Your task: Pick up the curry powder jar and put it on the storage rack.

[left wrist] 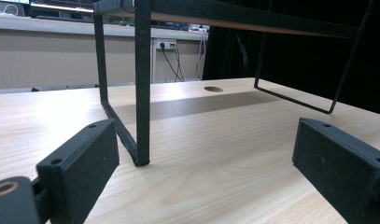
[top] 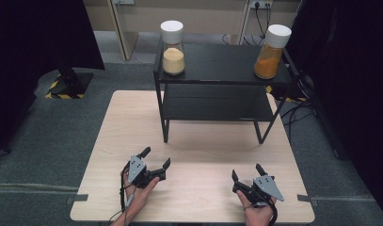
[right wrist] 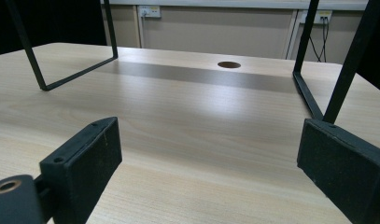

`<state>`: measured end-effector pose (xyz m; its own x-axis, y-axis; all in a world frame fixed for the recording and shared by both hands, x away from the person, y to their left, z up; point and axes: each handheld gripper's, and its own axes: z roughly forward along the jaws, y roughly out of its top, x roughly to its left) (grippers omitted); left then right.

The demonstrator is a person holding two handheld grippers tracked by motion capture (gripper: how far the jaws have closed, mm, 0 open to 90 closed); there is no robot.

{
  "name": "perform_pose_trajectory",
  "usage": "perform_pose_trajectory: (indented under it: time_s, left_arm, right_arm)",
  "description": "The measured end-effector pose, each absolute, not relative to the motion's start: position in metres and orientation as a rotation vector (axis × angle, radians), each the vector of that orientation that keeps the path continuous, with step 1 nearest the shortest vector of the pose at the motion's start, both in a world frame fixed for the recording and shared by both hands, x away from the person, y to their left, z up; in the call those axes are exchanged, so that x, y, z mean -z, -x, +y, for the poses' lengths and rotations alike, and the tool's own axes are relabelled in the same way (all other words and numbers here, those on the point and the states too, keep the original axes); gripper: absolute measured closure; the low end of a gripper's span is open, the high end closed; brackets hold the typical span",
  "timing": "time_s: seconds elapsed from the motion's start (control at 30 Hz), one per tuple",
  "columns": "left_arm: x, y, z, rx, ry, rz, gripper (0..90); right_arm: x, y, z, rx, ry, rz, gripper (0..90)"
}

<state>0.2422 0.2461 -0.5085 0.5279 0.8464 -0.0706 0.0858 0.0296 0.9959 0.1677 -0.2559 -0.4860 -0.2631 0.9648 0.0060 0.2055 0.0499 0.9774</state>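
Note:
A black two-tier metal shelf stands at the far half of the wooden table. On its top board stand two white-capped jars: one with pale yellow powder at the left, one with orange powder at the right. My left gripper rests near the table's front left, open and empty, facing the shelf's front left leg. My right gripper rests at the front right, open and empty, with the shelf's right leg ahead of it.
The shelf's lower board is bare. A round cable hole sits in the tabletop behind the shelf. Dark curtains hang at both sides, and wall sockets with cables lie beyond the table.

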Motion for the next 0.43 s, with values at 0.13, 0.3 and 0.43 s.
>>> perform_pose_trajectory:
  time_s: [0.13, 0.3, 0.43]
  left_arm:
    - [0.5085, -0.2421, 0.2458, -0.718, -1.439, 0.861, 6.6]
    - [0.5084, -0.2422, 0.2456, -0.717, -1.439, 0.862, 6.6]
    - [0.5082, -0.2424, 0.2457, -0.716, -1.439, 0.863, 6.6]
  right_arm:
    - [0.4857, -0.168, -0.256, -1.278, -1.205, 1.583, 6.6]
    - [0.4863, -0.1677, -0.2569, -1.286, -1.212, 1.576, 5.4]
    - [0.4861, -0.1673, -0.2569, -1.286, -1.215, 1.577, 4.7]
